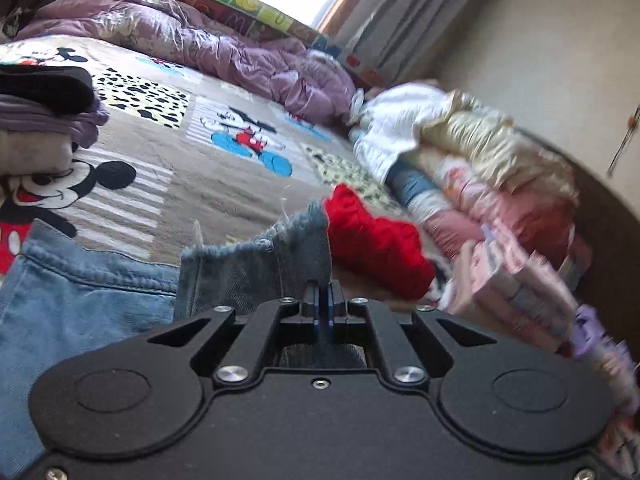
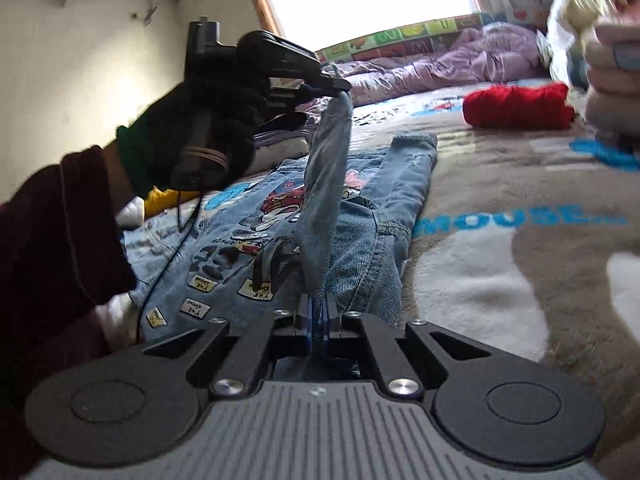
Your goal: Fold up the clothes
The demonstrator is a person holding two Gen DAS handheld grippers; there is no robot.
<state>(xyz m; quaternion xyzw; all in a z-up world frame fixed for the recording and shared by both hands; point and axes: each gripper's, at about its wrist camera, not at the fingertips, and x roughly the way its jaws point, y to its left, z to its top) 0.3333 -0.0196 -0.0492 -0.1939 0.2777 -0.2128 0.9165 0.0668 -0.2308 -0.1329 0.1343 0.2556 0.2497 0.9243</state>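
Both grippers, left (image 2: 340, 85) and right (image 2: 318, 312), pinch closed on one jeans (image 2: 256, 216) leg, stretched taut between them, over the blanket (image 2: 480, 208).

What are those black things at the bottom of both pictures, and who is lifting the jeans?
Each black thing is a hand-held gripper, a two-fingered clamp with a camera, and a person holds one in each hand. One picture looks along the left hand-held gripper, the other along the right hand-held gripper. In the right one's picture you also see the person's gloved hand holding the left one up. Both are shut on a leg of the patched jeans, raising it off the cartoon blanket. Further back lie a red knit, a purple quilt and a clothes pile.
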